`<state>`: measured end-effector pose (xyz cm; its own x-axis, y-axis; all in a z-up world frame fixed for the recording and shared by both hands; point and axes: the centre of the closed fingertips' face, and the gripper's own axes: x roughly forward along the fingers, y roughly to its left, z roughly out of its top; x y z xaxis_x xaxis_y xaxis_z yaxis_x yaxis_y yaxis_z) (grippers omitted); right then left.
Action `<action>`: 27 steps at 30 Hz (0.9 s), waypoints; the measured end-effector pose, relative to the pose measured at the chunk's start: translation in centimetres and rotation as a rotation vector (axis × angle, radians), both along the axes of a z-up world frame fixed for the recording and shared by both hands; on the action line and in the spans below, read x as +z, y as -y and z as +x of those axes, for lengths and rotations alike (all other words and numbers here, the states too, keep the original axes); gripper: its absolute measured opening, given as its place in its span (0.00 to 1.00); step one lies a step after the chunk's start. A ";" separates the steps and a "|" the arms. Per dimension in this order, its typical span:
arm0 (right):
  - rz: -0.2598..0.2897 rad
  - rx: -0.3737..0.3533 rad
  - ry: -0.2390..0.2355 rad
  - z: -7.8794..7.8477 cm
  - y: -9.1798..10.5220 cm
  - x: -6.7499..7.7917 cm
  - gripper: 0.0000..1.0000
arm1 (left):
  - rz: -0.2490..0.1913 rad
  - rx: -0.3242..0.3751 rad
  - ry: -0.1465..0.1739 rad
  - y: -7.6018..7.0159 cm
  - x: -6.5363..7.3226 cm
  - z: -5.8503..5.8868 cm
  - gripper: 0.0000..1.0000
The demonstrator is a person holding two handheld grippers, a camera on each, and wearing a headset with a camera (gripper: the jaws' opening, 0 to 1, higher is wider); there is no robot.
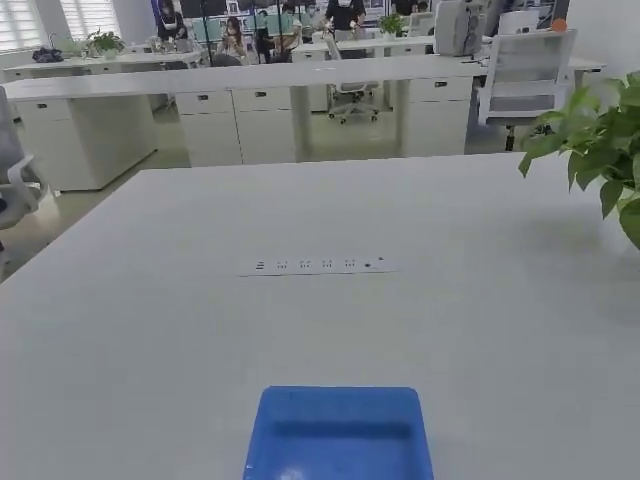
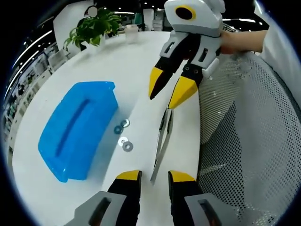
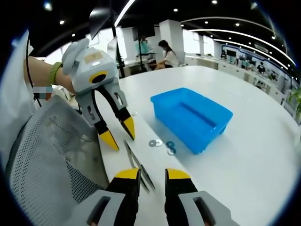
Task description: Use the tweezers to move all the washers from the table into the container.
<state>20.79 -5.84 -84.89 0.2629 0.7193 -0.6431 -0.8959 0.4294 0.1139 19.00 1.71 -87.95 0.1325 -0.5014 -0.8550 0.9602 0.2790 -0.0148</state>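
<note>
Left of the left gripper's (image 2: 155, 178) parted, empty jaws, the blue rectangular plastic container (image 2: 99, 132) sits on the white surface (image 2: 141, 61). Four small metal washers (image 2: 123, 140) lie just beside it. Slim steel tweezers (image 2: 162, 141) lie straight ahead of the jaws. Beyond, the right gripper (image 2: 168, 92) hovers, jaws likewise apart, holding nothing.

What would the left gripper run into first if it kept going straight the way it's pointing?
Most likely the tweezers, lying on the table right ahead of the left gripper, their near tip between its open jaws. Height is unclear; passing over them, it would meet the right gripper.
</note>
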 end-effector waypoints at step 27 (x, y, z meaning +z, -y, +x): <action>-0.042 0.083 0.019 -0.9 -0.7 -0.6 0.16 | 0.033 -0.066 0.060 0.5 2.4 -0.6 0.00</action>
<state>19.94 -5.13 -85.49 0.2159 0.7120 -0.6682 -0.9306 0.3573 0.0800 18.40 1.25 -85.53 0.1519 -0.4827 -0.8625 0.9753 0.2148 0.0515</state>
